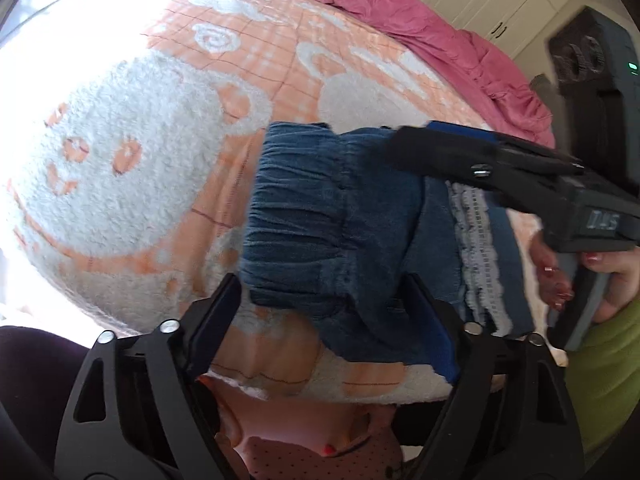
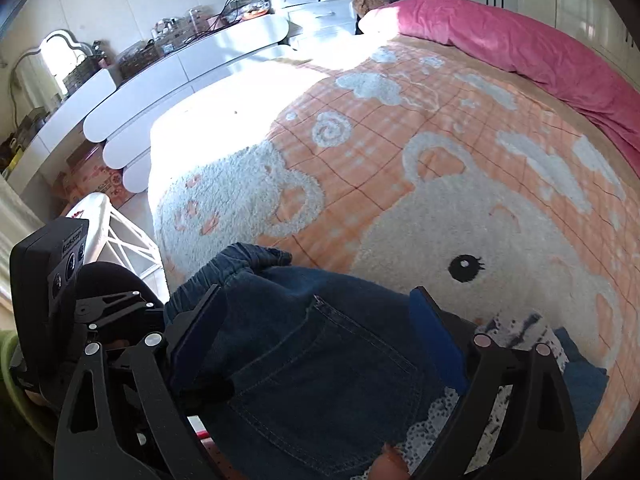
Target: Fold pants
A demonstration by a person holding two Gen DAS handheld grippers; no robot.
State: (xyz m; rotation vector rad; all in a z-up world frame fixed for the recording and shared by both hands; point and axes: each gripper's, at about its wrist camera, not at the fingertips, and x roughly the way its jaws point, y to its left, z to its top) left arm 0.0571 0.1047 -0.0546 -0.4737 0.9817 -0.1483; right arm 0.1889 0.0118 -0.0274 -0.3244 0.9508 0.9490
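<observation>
lying folded on the near edge of the bed's peach blanket (image 1: 280, 88), the denim pants (image 1: 336, 216) sit with their elastic waistband between the two sets of tongs. the left tongs (image 1: 320, 320) stand wide, their blue pads straddling the near fold without gripping it. the right tongs (image 2: 320, 344) also stand wide over the back pocket (image 2: 328, 392), lace trim (image 2: 428, 420) just beside the right pad.

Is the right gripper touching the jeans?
Touching: the left wrist view shows the right gripper with its fingertips resting on the jeans at the waistband.
</observation>
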